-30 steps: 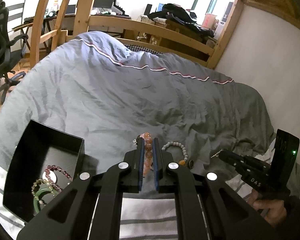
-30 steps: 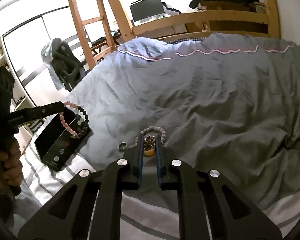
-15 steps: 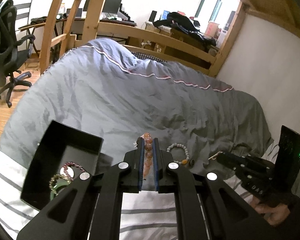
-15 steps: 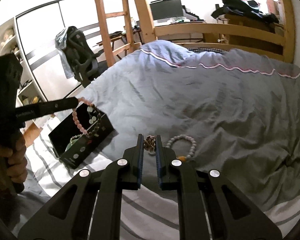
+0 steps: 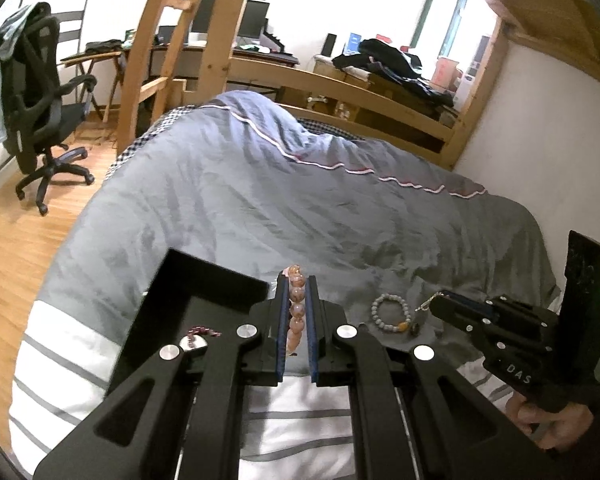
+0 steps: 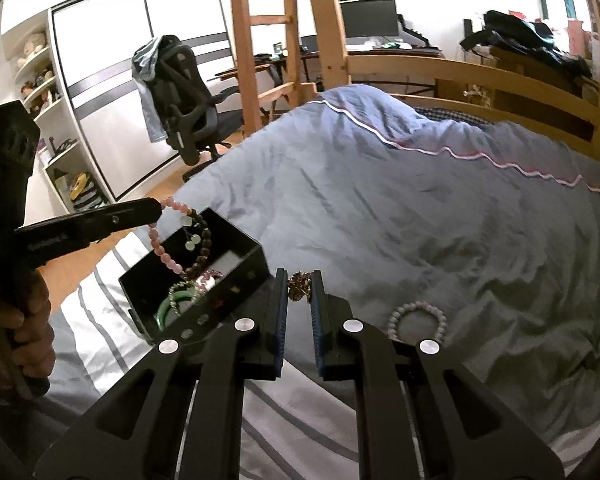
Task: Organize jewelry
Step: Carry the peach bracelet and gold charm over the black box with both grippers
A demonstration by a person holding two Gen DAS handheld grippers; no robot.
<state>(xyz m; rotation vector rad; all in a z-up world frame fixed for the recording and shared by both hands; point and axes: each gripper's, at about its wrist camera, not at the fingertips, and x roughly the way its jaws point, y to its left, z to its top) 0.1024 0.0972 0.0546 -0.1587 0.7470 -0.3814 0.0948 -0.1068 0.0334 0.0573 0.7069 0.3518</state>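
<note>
Box [image 6: 204,280] on bed [image 6: 380,208], loose bracelet [image 6: 418,320] to its right.

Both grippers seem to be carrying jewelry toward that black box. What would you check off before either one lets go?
1. Left gripper clamped on the pink bead bracelet: ok.
2. Bracelet hanging above the open black box: ok.
3. Right gripper gripping the small gold cluster piece: ok.
4. Gold piece over the box: not ok, beside its right wall.
5. Room left in the box beside the green bangle: cannot tell.
6. White bead bracelet collected: not ok, lies on the duvet.
</note>
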